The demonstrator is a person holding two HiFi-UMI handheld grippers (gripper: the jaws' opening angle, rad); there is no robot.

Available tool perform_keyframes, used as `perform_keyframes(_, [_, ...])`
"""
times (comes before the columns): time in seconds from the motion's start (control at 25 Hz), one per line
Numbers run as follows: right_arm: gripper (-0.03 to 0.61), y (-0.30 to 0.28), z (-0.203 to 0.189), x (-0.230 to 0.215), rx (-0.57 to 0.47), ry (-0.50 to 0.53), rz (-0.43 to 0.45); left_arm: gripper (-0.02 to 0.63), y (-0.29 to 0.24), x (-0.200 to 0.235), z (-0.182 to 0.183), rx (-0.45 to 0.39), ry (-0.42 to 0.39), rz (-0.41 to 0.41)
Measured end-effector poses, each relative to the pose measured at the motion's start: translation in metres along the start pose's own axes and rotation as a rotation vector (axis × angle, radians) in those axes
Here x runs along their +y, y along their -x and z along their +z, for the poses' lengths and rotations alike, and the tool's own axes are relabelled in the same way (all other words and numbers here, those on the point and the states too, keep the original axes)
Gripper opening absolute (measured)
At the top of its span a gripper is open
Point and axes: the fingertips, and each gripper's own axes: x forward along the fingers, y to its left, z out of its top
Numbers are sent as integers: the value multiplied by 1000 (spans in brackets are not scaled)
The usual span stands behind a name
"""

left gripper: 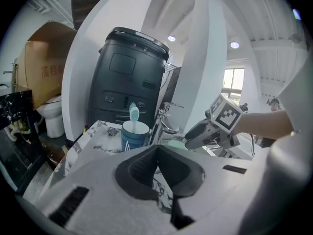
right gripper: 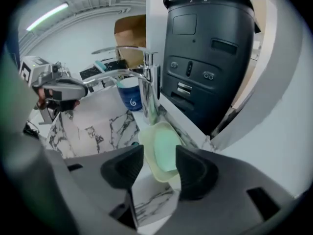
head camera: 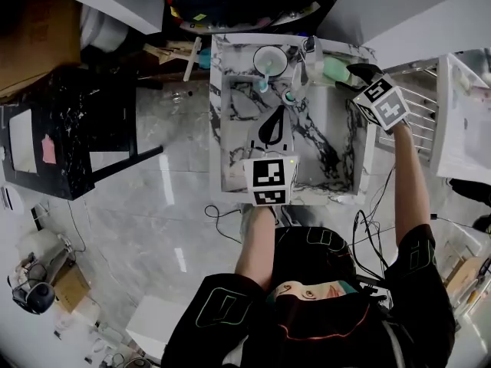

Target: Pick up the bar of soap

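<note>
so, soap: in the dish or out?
In. The green soap lies in its pale dish by the tap; the open right gripper hasn't closed on it.

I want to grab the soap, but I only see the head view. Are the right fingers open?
Observer: Yes. The right gripper view shows the right gripper with its fingers apart, holding nothing.
Operator: Is the soap lined up?
Observer: Yes, the green soap shows in the gap between them, not pinched.
Operator: What's it lying on?
Observer: A pale dish next to the faucet.
</note>
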Motion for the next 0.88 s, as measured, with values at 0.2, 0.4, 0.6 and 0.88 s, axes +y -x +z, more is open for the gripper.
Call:
perform_keyframes(0.2, [233, -18, -9, -8, 97, 23, 56, 8, 1, 0, -6, 4, 9, 15])
perform_keyframes(0.4, [258, -32, -10, -11, 154, 49, 106, 8, 0, 3, -9, 6, 27, 32])
perform_keyframes(0.6, [285, -43, -9, -11, 201, 71, 136, 8, 1, 8, -10, 8, 34, 50])
perform_keyframes(0.88, [262, -57, -11, -11, 242, 94, 128, 8, 2, 14, -12, 11, 42, 62])
